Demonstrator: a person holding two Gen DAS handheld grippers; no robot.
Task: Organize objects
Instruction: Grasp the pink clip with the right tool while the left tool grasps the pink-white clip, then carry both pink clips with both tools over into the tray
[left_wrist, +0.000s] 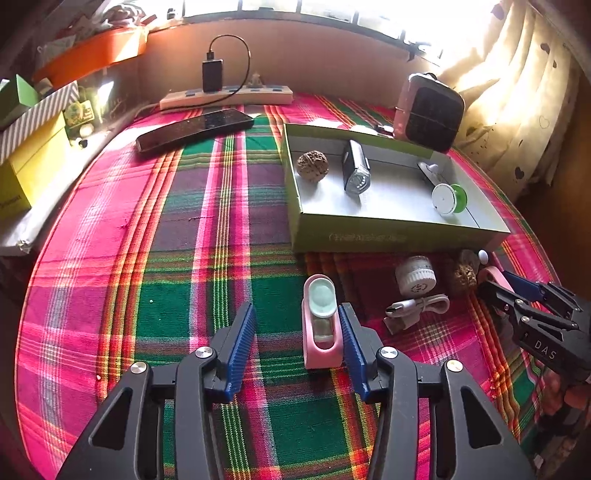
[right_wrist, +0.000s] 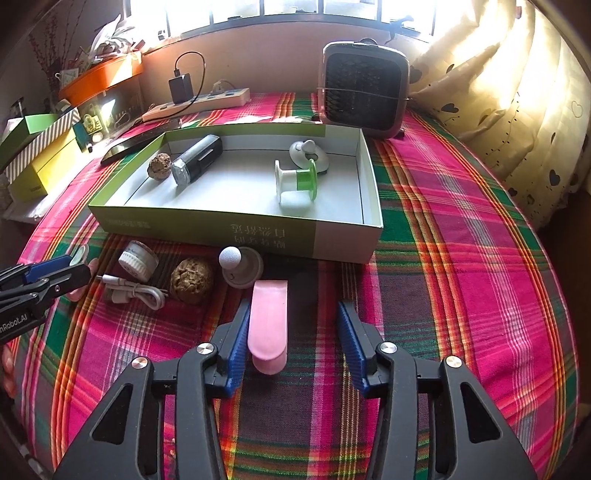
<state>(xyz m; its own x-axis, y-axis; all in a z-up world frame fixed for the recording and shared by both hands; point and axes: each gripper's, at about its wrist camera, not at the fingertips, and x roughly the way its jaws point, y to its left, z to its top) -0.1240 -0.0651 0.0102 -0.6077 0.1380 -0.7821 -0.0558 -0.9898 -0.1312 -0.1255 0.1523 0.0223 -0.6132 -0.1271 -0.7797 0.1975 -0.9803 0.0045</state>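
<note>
Two grippers, jaws spread: left gripper (left_wrist: 297, 341) straddles pink case (left_wrist: 320, 325), right gripper (right_wrist: 291, 336) pink clip (right_wrist: 268, 325). One pad touching each; risk: off-centre closing skids them across cloth (right_wrist: 461, 258).

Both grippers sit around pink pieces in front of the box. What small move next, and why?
Probably finish closing the right gripper: the pink cap touches only one finger, the other stands clear. The left gripper likewise, around the pink case.

place: home room | surface: plaid cloth (right_wrist: 461, 221) covered worktop | window side: heart-print curtain (right_wrist: 498, 92) | clutter: power strip (right_wrist: 199, 101), small fan (right_wrist: 364, 88), stacked boxes (left_wrist: 33, 147)
</note>
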